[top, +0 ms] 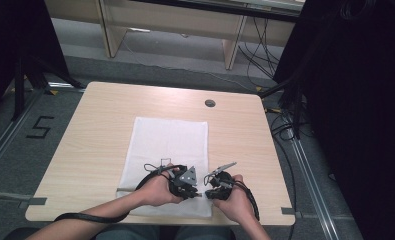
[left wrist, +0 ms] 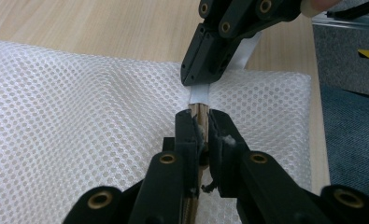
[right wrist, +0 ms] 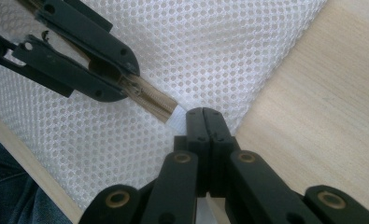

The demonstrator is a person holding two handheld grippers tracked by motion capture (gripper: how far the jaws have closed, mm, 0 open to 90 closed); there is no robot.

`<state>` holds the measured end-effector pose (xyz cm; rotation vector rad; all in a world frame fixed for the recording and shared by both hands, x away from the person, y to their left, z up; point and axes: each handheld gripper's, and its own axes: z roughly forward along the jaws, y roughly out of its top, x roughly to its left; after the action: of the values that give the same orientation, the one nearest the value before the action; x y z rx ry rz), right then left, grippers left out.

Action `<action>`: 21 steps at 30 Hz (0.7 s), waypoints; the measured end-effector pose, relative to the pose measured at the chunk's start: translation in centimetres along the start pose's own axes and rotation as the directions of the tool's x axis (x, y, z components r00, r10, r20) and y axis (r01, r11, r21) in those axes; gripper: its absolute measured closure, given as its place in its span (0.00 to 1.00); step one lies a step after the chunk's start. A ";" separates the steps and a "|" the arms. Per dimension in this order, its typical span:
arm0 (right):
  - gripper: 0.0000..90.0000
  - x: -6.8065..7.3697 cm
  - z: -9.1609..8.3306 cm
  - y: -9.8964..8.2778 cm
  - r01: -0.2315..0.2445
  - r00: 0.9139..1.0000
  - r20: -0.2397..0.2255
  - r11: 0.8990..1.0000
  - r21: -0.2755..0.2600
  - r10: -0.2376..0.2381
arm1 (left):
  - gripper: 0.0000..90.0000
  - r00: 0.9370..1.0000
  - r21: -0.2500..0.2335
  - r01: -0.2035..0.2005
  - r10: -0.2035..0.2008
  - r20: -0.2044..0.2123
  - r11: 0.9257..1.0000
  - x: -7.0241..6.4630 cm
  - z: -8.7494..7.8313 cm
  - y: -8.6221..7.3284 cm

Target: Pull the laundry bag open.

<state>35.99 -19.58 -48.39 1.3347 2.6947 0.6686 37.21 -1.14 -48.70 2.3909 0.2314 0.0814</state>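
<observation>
Nearest me, at the front edge of the tabletop (top: 85,145), my left gripper (left wrist: 202,122) has its jaws closed on the zipper (right wrist: 149,100) of the white mesh bag (top: 167,145), apparently at the slider, while my right gripper (right wrist: 204,116) has its jaws fully closed on the white fabric tab (left wrist: 200,94) at the zipper's end. I judge the zipping work barely begun: both grips are set, but the pull along the seam remains. The bag lies flat, stretching away from my jaws toward the far edge.
</observation>
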 end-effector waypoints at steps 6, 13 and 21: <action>1.00 0.0 0.0 0.0 -0.004 1.000 -0.002 1.000 -0.003 0.004 | 0.92 1.000 -0.002 -0.003 0.003 -0.002 1.000 0.0 -0.2 -0.1; 1.00 0.0 0.0 0.0 -0.010 1.000 -0.005 1.000 -0.001 0.010 | 0.92 1.000 -0.007 -0.001 0.001 -0.001 1.000 0.0 -0.4 -0.1; 1.00 0.0 0.0 0.0 0.002 1.000 -0.006 1.000 -0.008 -0.002 | 0.92 1.000 -0.005 -0.003 0.003 0.002 1.000 0.0 -0.5 -0.1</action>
<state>36.02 -19.59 -48.44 1.3304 2.6948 0.6834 37.14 -0.70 -48.43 2.3859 0.2263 0.0815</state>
